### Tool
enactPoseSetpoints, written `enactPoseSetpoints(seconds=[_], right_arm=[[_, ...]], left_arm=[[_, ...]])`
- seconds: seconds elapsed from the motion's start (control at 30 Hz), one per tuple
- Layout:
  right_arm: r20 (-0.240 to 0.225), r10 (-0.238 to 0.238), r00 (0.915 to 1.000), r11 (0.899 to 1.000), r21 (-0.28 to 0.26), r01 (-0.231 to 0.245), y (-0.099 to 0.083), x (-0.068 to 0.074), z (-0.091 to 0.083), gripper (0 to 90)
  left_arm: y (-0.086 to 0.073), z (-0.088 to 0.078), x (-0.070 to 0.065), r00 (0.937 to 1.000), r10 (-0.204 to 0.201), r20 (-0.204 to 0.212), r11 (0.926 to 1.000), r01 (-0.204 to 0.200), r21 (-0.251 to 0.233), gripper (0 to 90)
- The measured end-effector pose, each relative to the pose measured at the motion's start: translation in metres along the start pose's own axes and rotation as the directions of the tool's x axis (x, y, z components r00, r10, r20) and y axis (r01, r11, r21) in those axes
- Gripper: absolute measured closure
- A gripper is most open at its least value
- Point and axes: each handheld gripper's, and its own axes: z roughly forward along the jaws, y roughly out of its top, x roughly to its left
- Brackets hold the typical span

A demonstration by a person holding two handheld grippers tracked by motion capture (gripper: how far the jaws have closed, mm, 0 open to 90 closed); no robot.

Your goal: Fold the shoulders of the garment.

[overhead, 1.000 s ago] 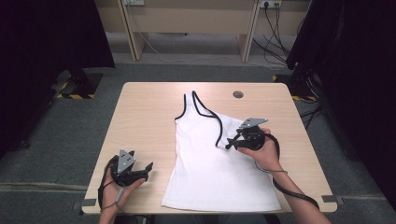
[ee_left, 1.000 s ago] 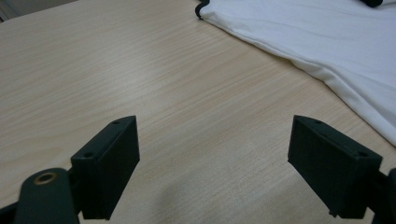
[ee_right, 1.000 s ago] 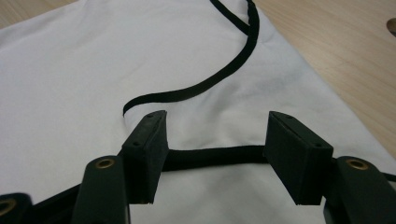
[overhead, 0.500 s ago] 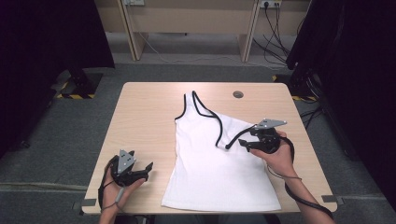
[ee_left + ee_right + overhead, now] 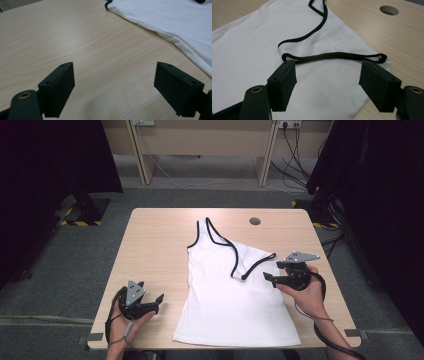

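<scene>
A white tank top (image 5: 230, 305) with black trim lies flat on the middle of the wooden table (image 5: 155, 245). Its right shoulder strap (image 5: 257, 262) is folded down and inward across the chest. My right gripper (image 5: 270, 277) stands open just right of that fold. In the right gripper view the black strap (image 5: 332, 55) runs across just beyond my open right gripper (image 5: 328, 80), over the white cloth (image 5: 249, 45). My left gripper (image 5: 156, 301) rests open at the table's front left, over bare wood (image 5: 115, 82), with the top's side edge (image 5: 175, 20) off to its right.
A round cable hole (image 5: 255, 221) sits in the table near its far edge. Bare wood stretches along the left half of the table. Dark curtains flank the table, and cables (image 5: 295, 150) lie on the floor behind it.
My right gripper has drawn back to the right, off the folded strap, which now lies on the top. The left gripper has stayed put.
</scene>
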Motion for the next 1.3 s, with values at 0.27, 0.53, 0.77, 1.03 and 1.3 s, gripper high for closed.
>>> enactPoseSetpoints(seconds=[0.27,0.53,0.77,1.03,1.3], right_arm=[[0.031,0.025,0.9992,1.0,-0.011,-0.025,-0.014,-0.007,-0.016,29.5],[0.104,0.071,0.992,0.997,-0.024,-0.069,-0.04,-0.017,-0.038,28.9],[0.162,0.099,0.9818,0.995,-0.014,-0.098,-0.066,-0.028,-0.05,28.6],[0.172,0.152,0.9733,0.988,-0.011,-0.152,-0.095,-0.033,-0.053,28.5],[0.178,0.171,0.9691,0.985,-0.045,-0.166,-0.107,-0.031,-0.051,28.5]], left_arm=[[0.0,0.0,0.0,1.0,0.004,-0.001,1.0,-0.004,0.001,16.1],[0.0,0.001,0.0,1.0,0.004,0.0,1.0,-0.004,0.006,16.0],[0.0,0.001,0.0,1.0,0.005,0.0,1.0,-0.005,0.007,16.0],[0.0,0.001,0.0,1.0,0.003,-0.001,1.0,-0.003,0.008,16.1],[0.0,0.0,0.0,1.0,-0.004,-0.002,1.0,0.004,0.001,16.5]])
